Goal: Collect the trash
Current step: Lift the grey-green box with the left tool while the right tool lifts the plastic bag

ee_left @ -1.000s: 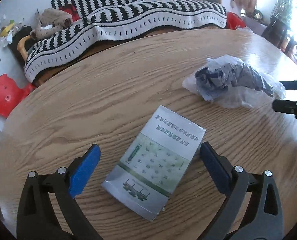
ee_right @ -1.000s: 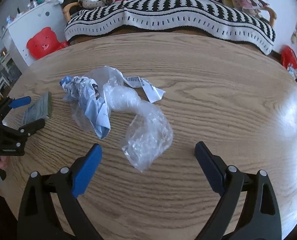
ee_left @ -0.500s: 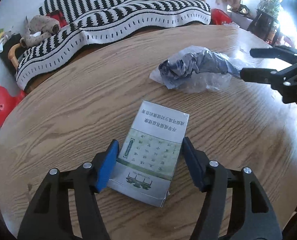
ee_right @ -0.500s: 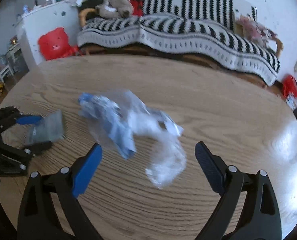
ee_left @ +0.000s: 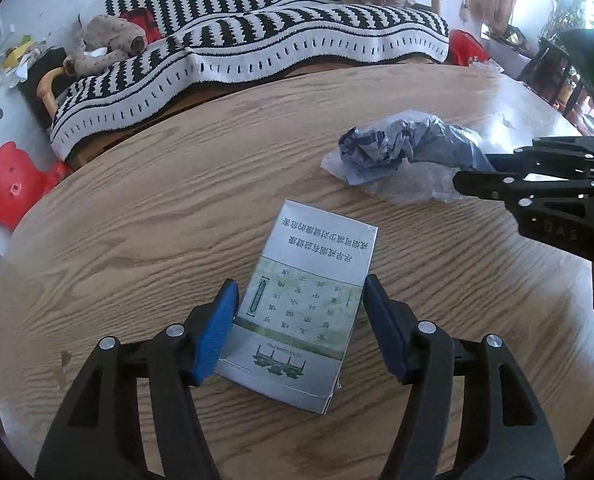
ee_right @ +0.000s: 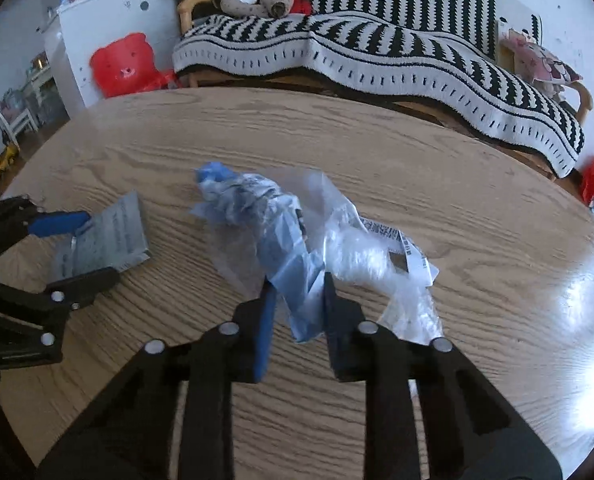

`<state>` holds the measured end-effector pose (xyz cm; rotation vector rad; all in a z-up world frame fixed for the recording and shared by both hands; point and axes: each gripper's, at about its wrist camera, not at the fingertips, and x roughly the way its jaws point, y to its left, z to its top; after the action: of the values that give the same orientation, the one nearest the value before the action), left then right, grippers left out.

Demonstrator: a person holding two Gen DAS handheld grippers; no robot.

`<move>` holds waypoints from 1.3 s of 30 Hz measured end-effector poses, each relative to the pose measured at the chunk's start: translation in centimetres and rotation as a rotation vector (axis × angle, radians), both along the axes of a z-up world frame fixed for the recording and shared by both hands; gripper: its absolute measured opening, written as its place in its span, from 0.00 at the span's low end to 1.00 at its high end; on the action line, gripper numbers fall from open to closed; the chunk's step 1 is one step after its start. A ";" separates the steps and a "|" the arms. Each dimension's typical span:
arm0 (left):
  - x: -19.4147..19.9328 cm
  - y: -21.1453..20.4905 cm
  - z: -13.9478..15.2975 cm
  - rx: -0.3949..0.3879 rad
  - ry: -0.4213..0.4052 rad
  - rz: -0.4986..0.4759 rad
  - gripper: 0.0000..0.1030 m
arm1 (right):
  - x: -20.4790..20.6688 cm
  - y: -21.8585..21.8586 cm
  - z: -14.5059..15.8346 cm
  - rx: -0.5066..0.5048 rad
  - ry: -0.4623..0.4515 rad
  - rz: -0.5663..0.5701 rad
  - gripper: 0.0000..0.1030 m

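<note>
Behind, a sofa [ee_left: 257, 40] is seen, draped with a black-and-white striped blanket [ee_right: 377, 52], with a plush toy [ee_left: 105, 40] on its left end and a red bear-shaped stool [ee_right: 123, 64] beside a white cabinet [ee_right: 109, 20]. Most of both views is filled by a round wooden surface [ee_left: 137, 240].

Two pieces of trash are carried on it, well apart from the edge and near each other. A crumpled clear bag [ee_right: 297, 240] with blue wrapping inside lies toward the right; in the left wrist view the same bag [ee_left: 405, 156] is seen beyond the pack. A flat silver-and-green pack [ee_left: 305, 304] with printed characters lies flat on the wood, to the left of the bag.

The left gripper [ee_left: 301, 324] is set down around the near half of the pack, its blue pads pressed against the two long sides, so the jaws are clamped on it.

The right gripper [ee_right: 297, 308] is closed on the bag's near blue end, which is pinched between the jaws, while the rest of the bag trails across the wood.
</note>
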<state>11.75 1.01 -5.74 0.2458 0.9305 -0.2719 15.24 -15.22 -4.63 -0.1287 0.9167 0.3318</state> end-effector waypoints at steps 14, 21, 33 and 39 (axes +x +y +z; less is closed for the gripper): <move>-1.4 -1.0 2.6 -0.055 -0.030 0.019 0.61 | -5.4 -3.9 2.2 0.096 0.083 -0.007 0.15; -1.7 -2.7 3.4 -0.073 -0.025 0.019 0.61 | -8.4 -6.1 -0.1 0.054 0.139 -0.024 0.19; -2.6 -5.0 5.0 -0.095 -0.041 -0.006 0.61 | -10.0 -7.1 0.5 0.088 0.136 -0.025 0.21; -2.5 -5.0 5.2 -0.100 -0.038 0.005 0.61 | -10.9 -7.0 1.7 0.105 0.121 -0.010 0.16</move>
<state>9.22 -3.96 -0.54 0.1566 0.8770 -0.3075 4.32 -22.27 -2.92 -0.0078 1.0167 0.3812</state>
